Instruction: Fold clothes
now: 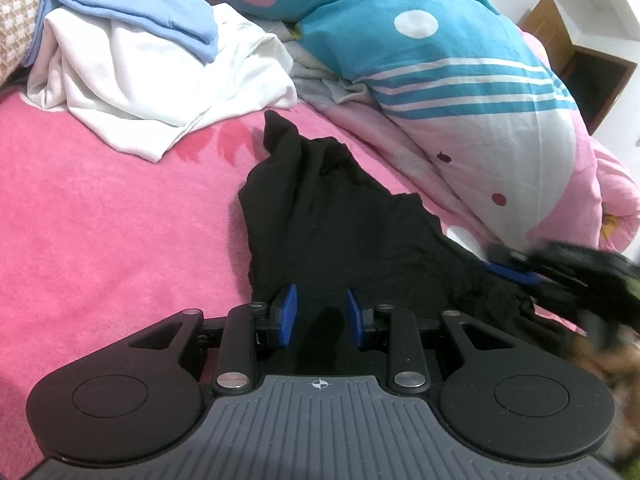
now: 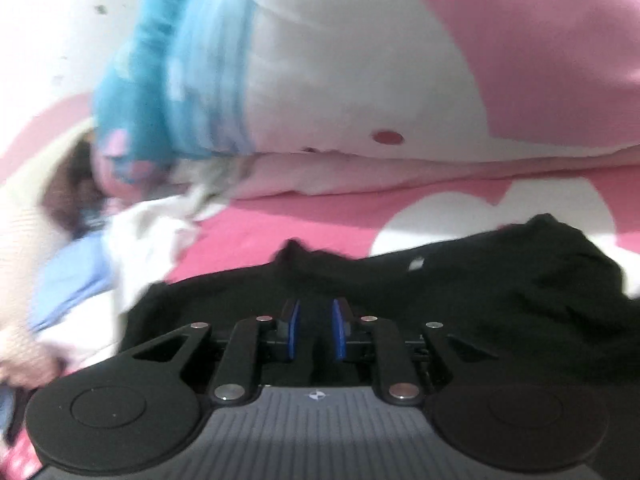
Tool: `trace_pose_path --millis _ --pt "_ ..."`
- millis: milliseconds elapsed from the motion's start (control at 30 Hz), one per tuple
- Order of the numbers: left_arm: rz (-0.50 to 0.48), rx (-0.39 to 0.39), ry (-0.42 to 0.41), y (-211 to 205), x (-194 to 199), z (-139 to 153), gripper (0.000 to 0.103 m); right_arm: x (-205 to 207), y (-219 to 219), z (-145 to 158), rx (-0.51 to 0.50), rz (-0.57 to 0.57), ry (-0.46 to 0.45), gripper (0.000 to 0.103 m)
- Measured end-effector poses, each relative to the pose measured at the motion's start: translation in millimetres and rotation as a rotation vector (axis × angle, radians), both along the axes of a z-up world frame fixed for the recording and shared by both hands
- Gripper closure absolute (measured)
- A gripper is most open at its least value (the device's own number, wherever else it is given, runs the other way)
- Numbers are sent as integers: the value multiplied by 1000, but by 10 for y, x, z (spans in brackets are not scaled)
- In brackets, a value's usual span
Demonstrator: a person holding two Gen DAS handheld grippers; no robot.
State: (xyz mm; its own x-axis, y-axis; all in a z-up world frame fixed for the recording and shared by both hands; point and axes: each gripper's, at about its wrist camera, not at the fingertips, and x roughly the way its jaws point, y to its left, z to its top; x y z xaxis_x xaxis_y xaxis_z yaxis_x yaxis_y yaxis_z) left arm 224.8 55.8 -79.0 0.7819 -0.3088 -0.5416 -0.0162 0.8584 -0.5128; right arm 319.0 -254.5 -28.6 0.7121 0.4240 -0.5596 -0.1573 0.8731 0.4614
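A crumpled black cloth garment [image 1: 340, 220] lies on the pink bed cover [image 1: 100, 220], near folded white and blue clothes [image 1: 140, 60]. Left gripper [image 1: 321, 312] and right gripper [image 2: 314, 328] hover over it, jaws parted, empty.

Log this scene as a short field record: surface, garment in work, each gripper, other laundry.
surface: pink blanket
garment: black garment, crumpled, not folded
left gripper: open, over the garment's near edge
right gripper: open, at the black cloth; view blurred
other laundry: white garment with blue garment on top
behind: patterned quilt
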Motion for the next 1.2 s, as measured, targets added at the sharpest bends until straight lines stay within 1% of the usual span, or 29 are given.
trace_pose_path --millis 33,100,133,167,233,267,333,400,467,500,600,633,667,700,733,767,867,967,1067,1133,1200 --pt "-2 2 0 -5 -5 14 76 -156 -96 57 30 17 -4 82" --pt "-19 8 -11 -32 -33 57 76 -426 -304 102 84 23 20 80" --pt "-33 12 -19 -53 -50 81 75 -520 -417 97 90 9 36 79" --pt "-54 32 -32 -96 -72 108 75 -577 -539 73 77 -15 55 79" --pt "-101 109 -61 -235 -135 155 75 -693 -782 25 51 -64 91 79" --pt "-132 153 -70 -328 -168 160 75 -694 -924 -15 42 -101 109 79" --pt "-174 200 -65 -471 -199 120 75 -589 -1248 -126 29 -199 144 79" --pt "-189 229 -50 -555 -185 66 75 -419 -1538 -224 14 -303 158 79" --pt "-187 231 -48 -563 -171 52 75 -223 -1744 -293 6 -365 137 81" --pt "-185 232 -48 -566 -165 45 75 -153 -1829 -318 24 -395 127 81" --pt "-182 202 -40 -521 -156 31 75 -51 -2016 -368 138 -476 107 80" --pt "-179 199 -42 -516 -160 33 75 -87 -2046 -376 174 -495 108 80" --pt "-177 196 -43 -512 -163 36 75 -147 -2045 -369 192 -505 111 79" --pt "-173 194 -50 -507 -172 46 75 -207 -2018 -356 200 -510 115 77" --pt "-169 193 -57 -502 -182 56 75 -269 -1982 -336 203 -502 121 74" --pt "-163 187 -66 -492 -194 73 75 -329 -1936 -300 200 -478 127 73" --pt "-123 155 -101 -424 -235 127 75 -452 -1700 -101 180 -370 125 73" --pt "-53 142 -114 -328 -247 163 75 -473 -1352 130 158 -252 102 72" --pt "33 126 -95 -204 -232 154 75 -430 -826 285 115 -105 74 71" --pt "112 93 -81 -89 -231 143 75 -276 -413 407 79 25 58 70" --pt "153 64 -74 18 -210 135 75 -139 112 495 8 165 36 70"
